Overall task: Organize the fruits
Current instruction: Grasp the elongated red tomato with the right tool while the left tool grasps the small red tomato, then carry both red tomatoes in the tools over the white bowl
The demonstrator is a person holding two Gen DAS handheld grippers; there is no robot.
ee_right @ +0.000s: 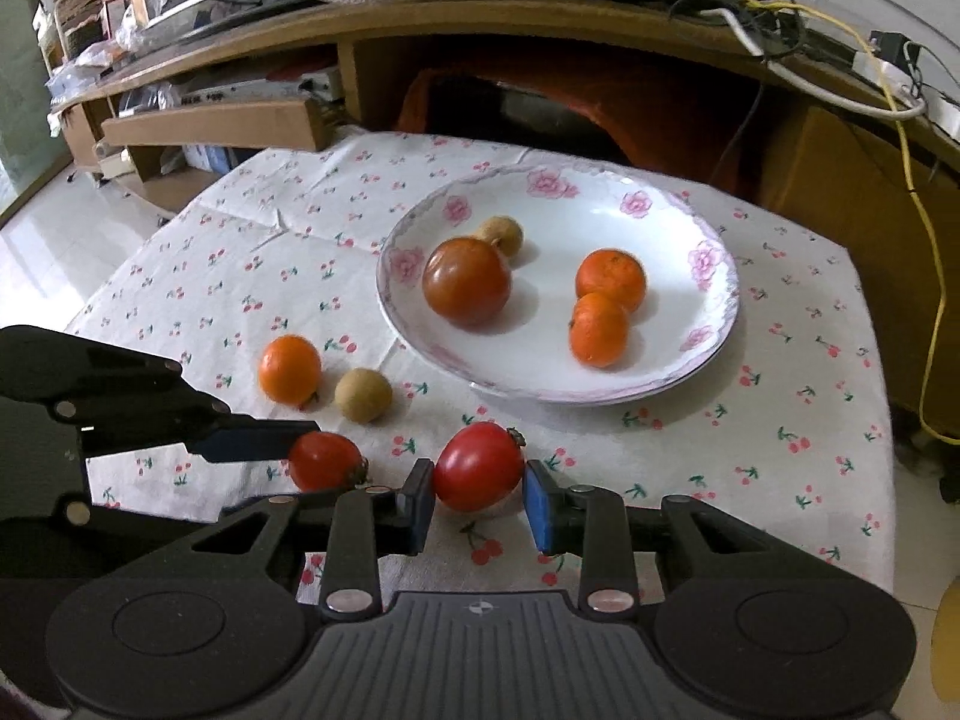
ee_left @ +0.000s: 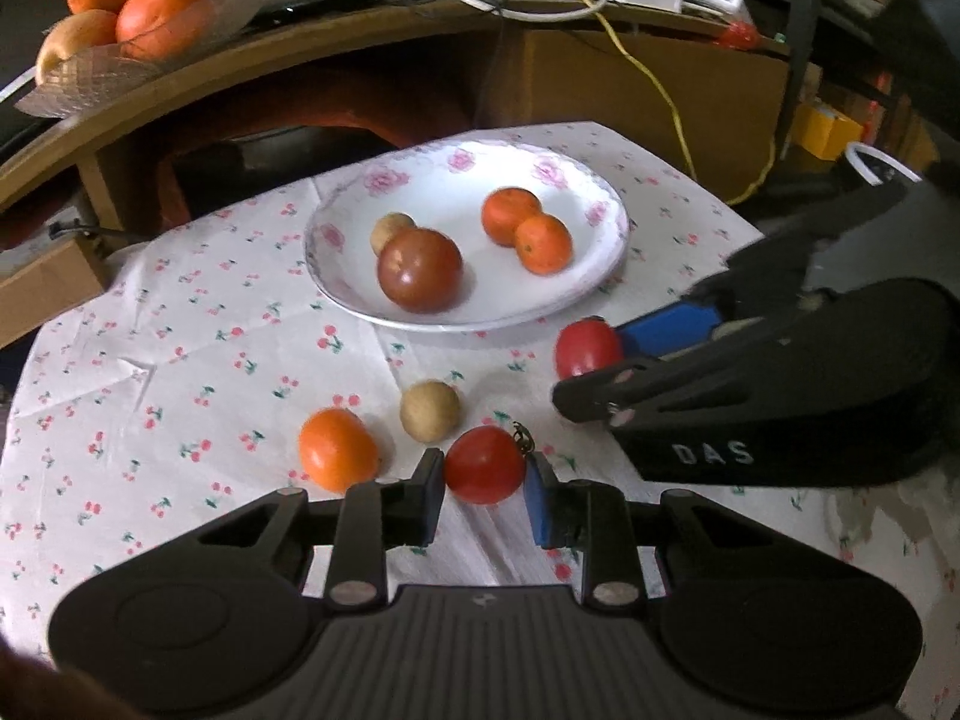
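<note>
A white floral plate (ee_left: 591,294) (ee_right: 714,324) holds a large tomato (ee_left: 420,269) (ee_right: 466,280), a small brown fruit (ee_left: 390,229) and two mandarins (ee_left: 543,243) (ee_right: 600,329). On the cloth lie a mandarin (ee_left: 338,449) (ee_right: 290,369) and a brown fruit (ee_left: 429,410) (ee_right: 363,394). My left gripper (ee_left: 485,495) is shut on a small red tomato (ee_left: 485,464) (ee_right: 324,459). My right gripper (ee_right: 478,507) is shut on another red tomato (ee_right: 478,466) (ee_left: 587,349). Both tomatoes sit low over the cloth.
A cherry-print cloth (ee_left: 180,360) covers the small table. Behind it a wooden desk (ee_left: 336,36) carries a glass bowl of oranges (ee_left: 120,6), cables and boxes. The right gripper's body (ee_left: 780,396) lies close to the right of my left gripper.
</note>
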